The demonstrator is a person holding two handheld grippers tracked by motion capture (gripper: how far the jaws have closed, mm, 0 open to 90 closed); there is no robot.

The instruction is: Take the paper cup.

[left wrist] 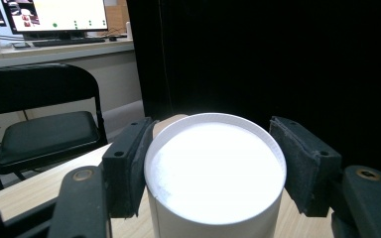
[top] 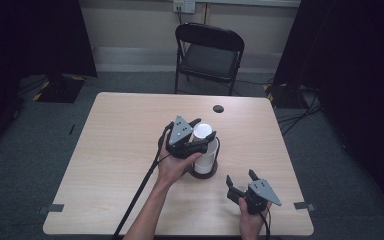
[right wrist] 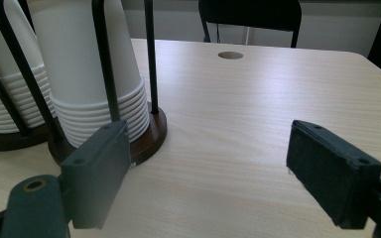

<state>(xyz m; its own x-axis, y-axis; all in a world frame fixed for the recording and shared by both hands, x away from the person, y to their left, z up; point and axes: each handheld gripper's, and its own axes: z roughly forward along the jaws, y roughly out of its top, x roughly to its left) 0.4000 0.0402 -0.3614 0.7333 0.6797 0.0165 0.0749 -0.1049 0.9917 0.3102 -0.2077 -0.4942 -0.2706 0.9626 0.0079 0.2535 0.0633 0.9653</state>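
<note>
While clamped on the top cup [left wrist: 214, 173], lift left gripper [top: 192, 142] straight up, clear of rack [top: 204, 171] wires; keep open right gripper [top: 240, 182] near, ready to steady.

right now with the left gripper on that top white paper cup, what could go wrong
The left gripper is shut on the top white paper cup, upside down on a tight stack; a lift may drag several cups up together. The stack sits in a black wire holder on a round brown base, which nothing steadies, as the right gripper waits open, apart. Squeezing could also dent the thin cup.
</note>
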